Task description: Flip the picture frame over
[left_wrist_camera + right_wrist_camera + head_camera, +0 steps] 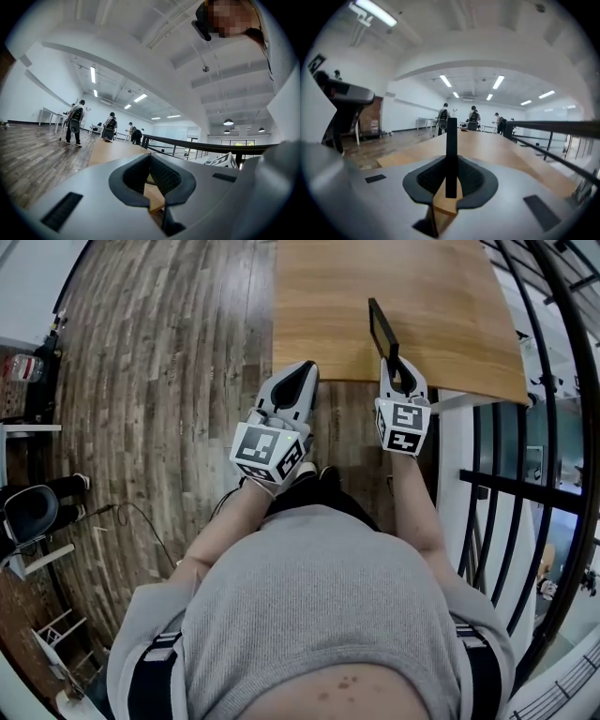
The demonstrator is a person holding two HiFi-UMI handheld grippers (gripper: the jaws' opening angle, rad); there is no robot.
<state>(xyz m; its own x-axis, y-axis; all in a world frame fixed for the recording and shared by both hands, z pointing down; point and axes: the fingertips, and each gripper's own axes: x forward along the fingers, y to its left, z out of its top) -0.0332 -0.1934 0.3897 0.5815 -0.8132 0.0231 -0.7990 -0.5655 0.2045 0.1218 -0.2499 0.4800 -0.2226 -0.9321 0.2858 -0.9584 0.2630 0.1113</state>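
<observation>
Picture frame [382,326] up on its thin edge over wooden table [450,296], upper right | right gripper [398,368] pinches its near end | left gripper [300,376] beside, jaws slightly apart, holding nothing

The picture frame [382,326] is upright over the desk's [441,296] near edge, between the right gripper's [398,367] jaws. The left gripper [300,381] is left of it, at the desk's near corner. A railing [553,381] runs right of the desk.
</observation>
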